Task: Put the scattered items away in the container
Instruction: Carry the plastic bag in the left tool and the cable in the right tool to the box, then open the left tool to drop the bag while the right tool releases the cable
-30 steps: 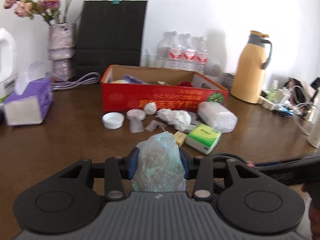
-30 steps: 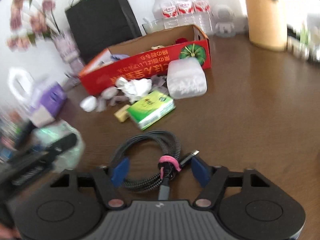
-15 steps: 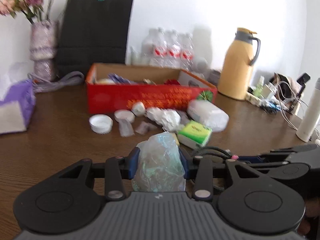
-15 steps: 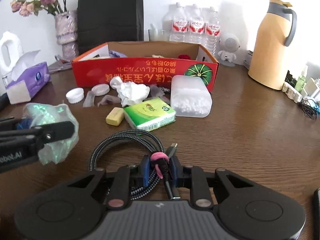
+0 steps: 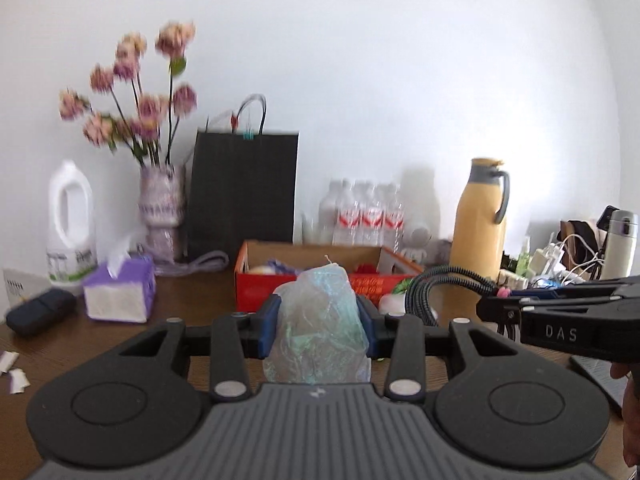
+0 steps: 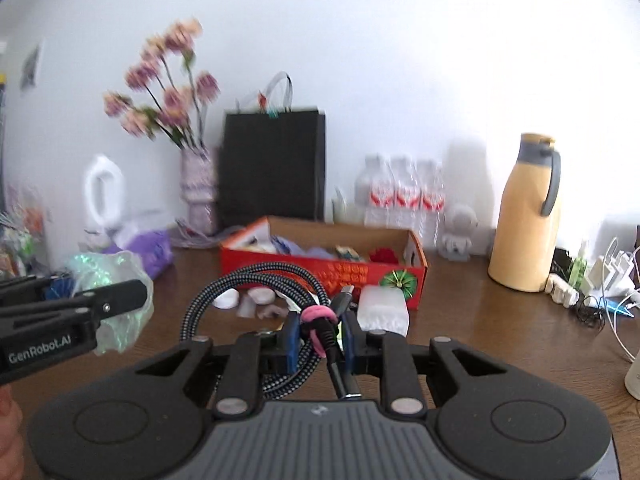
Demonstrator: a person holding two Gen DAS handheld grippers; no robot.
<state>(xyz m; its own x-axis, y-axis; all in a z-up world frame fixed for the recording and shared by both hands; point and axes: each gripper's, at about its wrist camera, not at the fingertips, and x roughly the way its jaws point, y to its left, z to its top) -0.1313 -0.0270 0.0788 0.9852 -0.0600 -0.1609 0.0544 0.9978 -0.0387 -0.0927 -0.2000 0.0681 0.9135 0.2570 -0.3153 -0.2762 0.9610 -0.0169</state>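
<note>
A crumpled plastic bag (image 5: 318,328) is clamped by the left gripper (image 5: 318,326), a coiled cable (image 6: 256,292) by the right gripper (image 6: 318,338), both held above the table (image 6: 500,340), near the red box (image 6: 324,276) beyond.

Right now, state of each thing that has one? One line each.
left gripper: shut on crumpled plastic bag, held off the table
right gripper: shut on coiled braided cable, at its pink tie
red cardboard box: open-topped, partly filled
yellow thermos jug: upright, lid on
purple tissue box: tissue sticking out the top
water bottles: upright, in a row
</note>
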